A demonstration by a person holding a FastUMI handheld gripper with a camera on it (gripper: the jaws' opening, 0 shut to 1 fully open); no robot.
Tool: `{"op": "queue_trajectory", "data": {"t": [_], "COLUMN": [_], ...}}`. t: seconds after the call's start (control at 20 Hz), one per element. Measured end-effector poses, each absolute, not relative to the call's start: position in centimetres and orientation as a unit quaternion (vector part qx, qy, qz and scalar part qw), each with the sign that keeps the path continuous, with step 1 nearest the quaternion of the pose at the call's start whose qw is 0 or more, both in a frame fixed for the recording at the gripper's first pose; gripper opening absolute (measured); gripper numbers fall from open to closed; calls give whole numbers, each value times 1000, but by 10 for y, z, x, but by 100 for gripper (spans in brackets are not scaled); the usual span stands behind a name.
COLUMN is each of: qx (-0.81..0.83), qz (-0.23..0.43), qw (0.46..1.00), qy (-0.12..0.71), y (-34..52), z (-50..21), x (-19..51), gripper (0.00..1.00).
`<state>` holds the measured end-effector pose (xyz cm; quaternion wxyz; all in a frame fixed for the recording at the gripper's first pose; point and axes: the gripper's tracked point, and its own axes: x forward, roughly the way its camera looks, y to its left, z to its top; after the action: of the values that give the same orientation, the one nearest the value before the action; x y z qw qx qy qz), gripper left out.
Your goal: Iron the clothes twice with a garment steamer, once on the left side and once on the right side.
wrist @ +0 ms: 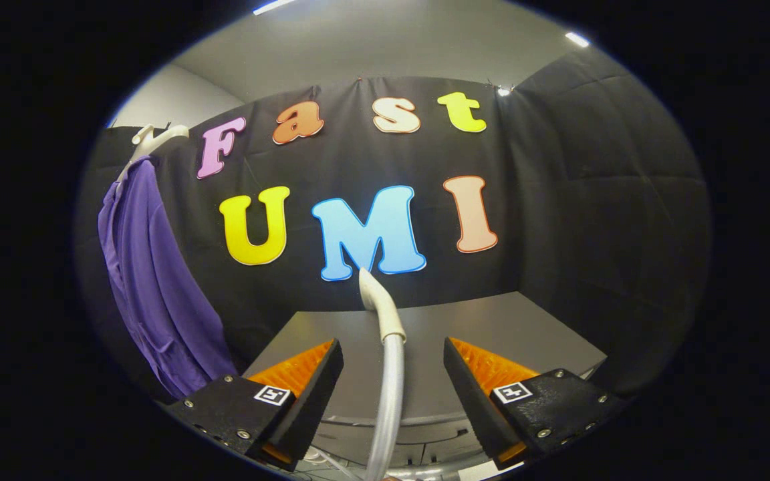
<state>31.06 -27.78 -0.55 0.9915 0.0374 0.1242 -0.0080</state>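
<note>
Gripper (pixel 393 374) fingers stood wide apart as I held it over the near edge of the grey worktop (pixel 525 327), pressing on nothing. Between them ran the garment steamer's pale hose (pixel 390 394), rising to its white nozzle (pixel 378 294), which stood up against the black booth wall. Far off to the left, the purple garment (pixel 151 280) hung from a white hanger (pixel 151 139), well apart from the steamer.
</note>
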Motion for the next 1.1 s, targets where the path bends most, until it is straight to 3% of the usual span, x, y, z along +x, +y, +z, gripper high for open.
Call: {"op": "queue_trajectory", "data": {"t": [0.3, 0.7, 1.1], "qx": [153, 342, 413], "qz": [14, 76, 105], "qw": [974, 900, 848], "qy": [169, 259, 317], "y": [-309, -275, -255], "z": [-29, -60, -82], "x": [389, 463, 497], "gripper": [95, 94, 93]}}
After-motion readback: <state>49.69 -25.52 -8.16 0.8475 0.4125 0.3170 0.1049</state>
